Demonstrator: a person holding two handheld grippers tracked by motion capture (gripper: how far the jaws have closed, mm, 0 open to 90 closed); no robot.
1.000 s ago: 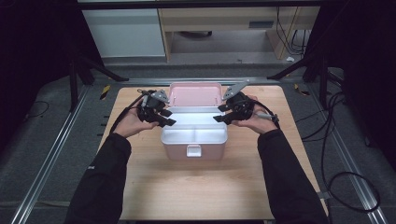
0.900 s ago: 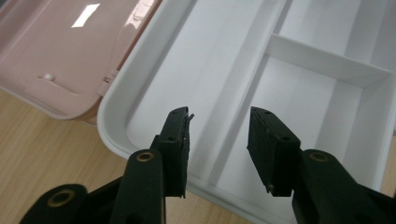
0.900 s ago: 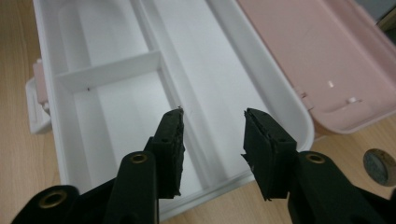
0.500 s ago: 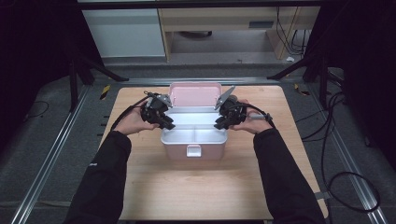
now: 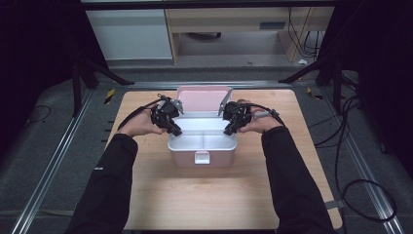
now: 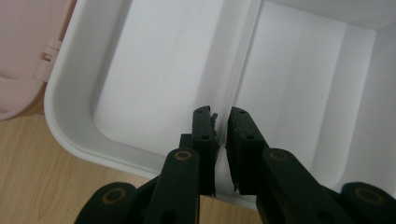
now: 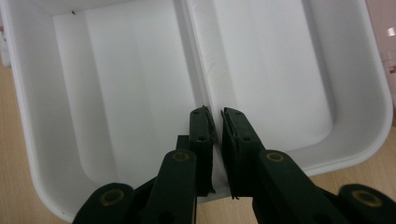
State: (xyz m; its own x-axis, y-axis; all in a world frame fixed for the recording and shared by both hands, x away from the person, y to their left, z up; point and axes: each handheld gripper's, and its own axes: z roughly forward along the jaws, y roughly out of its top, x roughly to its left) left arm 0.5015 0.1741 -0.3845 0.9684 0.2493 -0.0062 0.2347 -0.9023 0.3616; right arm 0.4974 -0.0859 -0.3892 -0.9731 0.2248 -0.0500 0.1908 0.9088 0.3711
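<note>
Jaws on both the left gripper [image 5: 171,127] and right gripper [image 5: 230,127] sit nearly shut around a central divider [image 6: 233,79] inside the open pink box [image 5: 202,157] at frame centre, apparently an insert tray not yet lifted.

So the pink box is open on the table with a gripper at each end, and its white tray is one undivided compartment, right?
Not quite. The white tray has a divider wall splitting it into two compartments, clear in the left gripper view. The rest holds: the pink box sits open on the table, with the left gripper and right gripper at its ends.
</note>
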